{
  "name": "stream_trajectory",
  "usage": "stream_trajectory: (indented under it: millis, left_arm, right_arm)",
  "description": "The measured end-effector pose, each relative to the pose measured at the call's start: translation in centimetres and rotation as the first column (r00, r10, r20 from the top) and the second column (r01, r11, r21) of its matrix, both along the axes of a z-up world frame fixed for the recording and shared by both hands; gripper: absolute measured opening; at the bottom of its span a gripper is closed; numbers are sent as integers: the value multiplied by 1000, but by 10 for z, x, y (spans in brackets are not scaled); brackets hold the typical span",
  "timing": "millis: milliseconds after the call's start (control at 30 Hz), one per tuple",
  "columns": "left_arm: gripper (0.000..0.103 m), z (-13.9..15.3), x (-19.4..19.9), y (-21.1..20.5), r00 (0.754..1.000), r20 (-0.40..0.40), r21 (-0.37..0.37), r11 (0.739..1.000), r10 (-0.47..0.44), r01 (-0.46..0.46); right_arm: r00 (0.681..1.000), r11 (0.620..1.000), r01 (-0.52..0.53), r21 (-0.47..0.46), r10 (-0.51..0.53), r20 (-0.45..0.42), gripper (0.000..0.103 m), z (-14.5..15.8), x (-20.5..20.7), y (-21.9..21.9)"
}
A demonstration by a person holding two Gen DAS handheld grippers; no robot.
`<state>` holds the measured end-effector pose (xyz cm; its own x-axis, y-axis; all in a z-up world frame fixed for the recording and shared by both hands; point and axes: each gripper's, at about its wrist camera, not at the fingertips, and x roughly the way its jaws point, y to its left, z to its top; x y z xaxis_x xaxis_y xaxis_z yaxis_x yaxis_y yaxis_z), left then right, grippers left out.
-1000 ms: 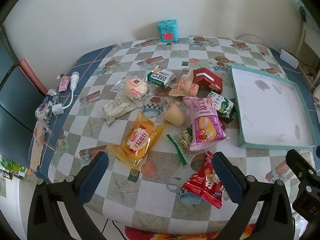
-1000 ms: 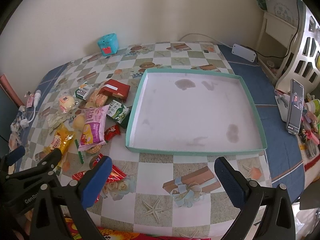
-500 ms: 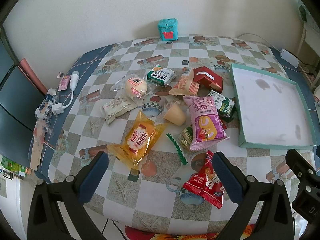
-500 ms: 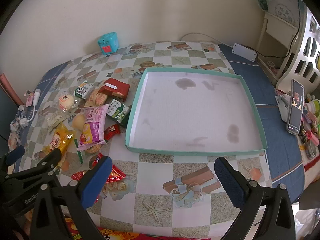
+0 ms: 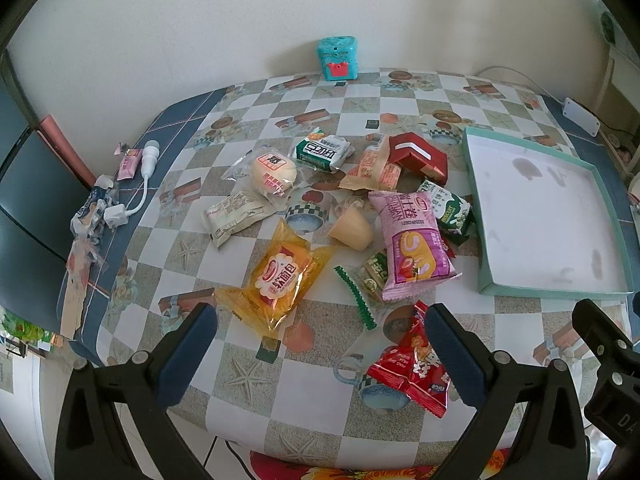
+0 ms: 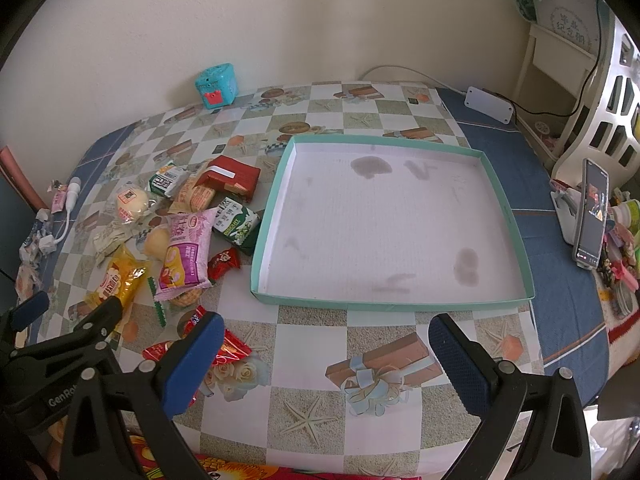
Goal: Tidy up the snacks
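Several snack packets lie scattered on the checked tablecloth: a yellow bun packet (image 5: pixel 282 276), a pink roll packet (image 5: pixel 412 240), red packets (image 5: pixel 416 364), a red box (image 5: pixel 418 156), a green biscuit pack (image 5: pixel 448 210) and a wrapped round bun (image 5: pixel 274 174). An empty teal-rimmed tray (image 6: pixel 384 304) sits to their right. My left gripper (image 5: pixel 320 350) hovers open above the table's near edge, short of the yellow and red packets. My right gripper (image 6: pixel 326 358) is open too, in front of the tray, holding nothing.
A teal toy box (image 5: pixel 338 58) stands by the wall. A white charger and cable (image 5: pixel 136 196) lie at the table's left edge with wrappers. A phone on a stand (image 6: pixel 590 212) and a white shelf (image 6: pixel 600 92) are at the right.
Both views shifted slightly, as if the grippers drew back a little; the snacks and tray have not moved.
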<state>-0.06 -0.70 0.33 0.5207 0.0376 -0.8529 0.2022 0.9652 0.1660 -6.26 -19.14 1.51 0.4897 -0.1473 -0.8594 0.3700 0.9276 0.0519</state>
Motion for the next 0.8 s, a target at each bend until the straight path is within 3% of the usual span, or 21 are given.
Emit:
stream_trajectory:
  millis: [800]
  left_arm:
    - [103,0,1,-1,1000,-14,4,1000,9,-9]
  right_arm:
    - [1000,1000,-6,-3,6,-10,103,-2,2,2]
